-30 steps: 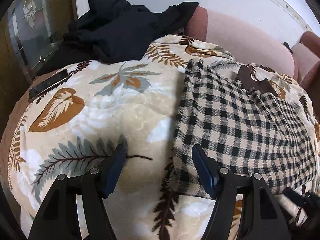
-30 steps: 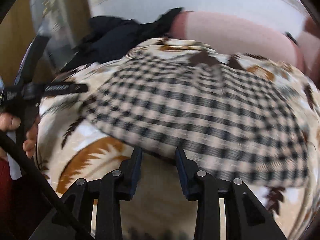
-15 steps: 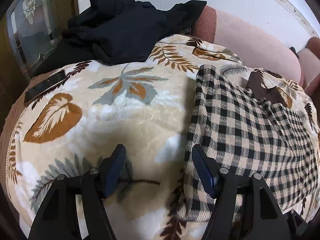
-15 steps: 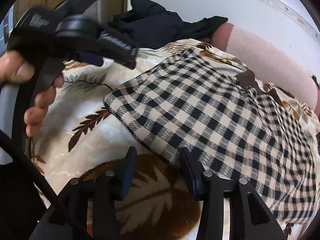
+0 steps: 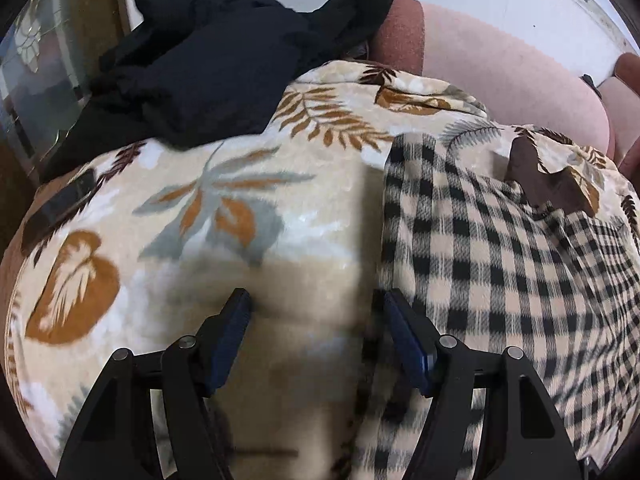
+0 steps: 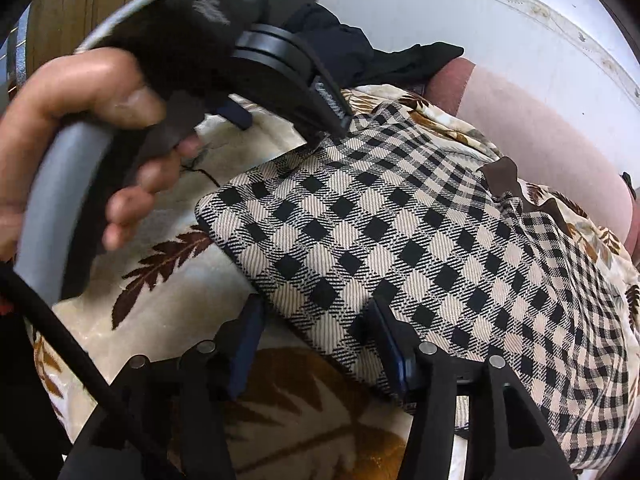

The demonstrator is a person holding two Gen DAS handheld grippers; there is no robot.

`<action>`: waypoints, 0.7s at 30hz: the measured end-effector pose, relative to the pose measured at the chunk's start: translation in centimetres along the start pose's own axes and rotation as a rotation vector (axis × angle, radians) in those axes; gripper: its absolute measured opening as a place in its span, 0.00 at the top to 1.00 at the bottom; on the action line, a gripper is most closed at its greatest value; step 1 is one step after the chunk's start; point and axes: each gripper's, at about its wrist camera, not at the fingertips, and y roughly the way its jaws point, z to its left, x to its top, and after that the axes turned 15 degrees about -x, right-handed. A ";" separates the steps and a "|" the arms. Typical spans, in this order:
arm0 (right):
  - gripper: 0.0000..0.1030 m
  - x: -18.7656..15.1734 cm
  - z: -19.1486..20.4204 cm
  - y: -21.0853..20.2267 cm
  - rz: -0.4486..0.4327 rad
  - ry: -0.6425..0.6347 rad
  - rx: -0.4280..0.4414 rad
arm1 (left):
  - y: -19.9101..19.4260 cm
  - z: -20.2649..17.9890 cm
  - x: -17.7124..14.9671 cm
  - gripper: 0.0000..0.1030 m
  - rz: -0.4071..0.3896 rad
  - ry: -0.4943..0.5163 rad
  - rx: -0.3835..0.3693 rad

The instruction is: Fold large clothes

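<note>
The left gripper point(image 5: 316, 312) is spread wide with nothing between its 2 blue-padded fingers point(image 5: 230, 332), low over the leaf-print blanket point(image 5: 200, 240); the finger at 5 o'clock sits at the edge of the checked garment point(image 5: 500, 280). The right gripper point(image 6: 316, 320) is also wide open and grips nothing, its fingers straddling the near folded edge of the checked garment point(image 6: 400, 232) at 6 o'clock. That garment lies flat on the blanket point(image 6: 160, 304), running toward 3 o'clock. In the right wrist view, the person's left hand point(image 6: 80, 132) holds the other tool at 10 o'clock. A heap of black clothing point(image 5: 224, 60) lies at 11 o'clock, a pink sofa back point(image 5: 500, 64) at 1 o'clock.
</note>
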 end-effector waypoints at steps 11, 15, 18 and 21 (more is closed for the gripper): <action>0.31 -0.1 -0.2 0.9 0.010 0.016 -0.043 | 4.9 3.4 3.9 0.32 0.101 -0.162 -0.350; 0.31 0.3 0.8 0.5 -0.010 -0.023 -0.083 | 5.9 3.9 4.7 0.31 0.138 -0.196 -0.505; 0.31 1.1 1.8 0.5 -0.021 -0.062 -0.090 | 6.2 3.5 5.0 0.31 0.162 -0.192 -0.569; 0.31 2.3 2.8 1.1 -0.033 -0.108 -0.100 | 6.3 2.5 5.1 0.31 0.183 -0.155 -0.611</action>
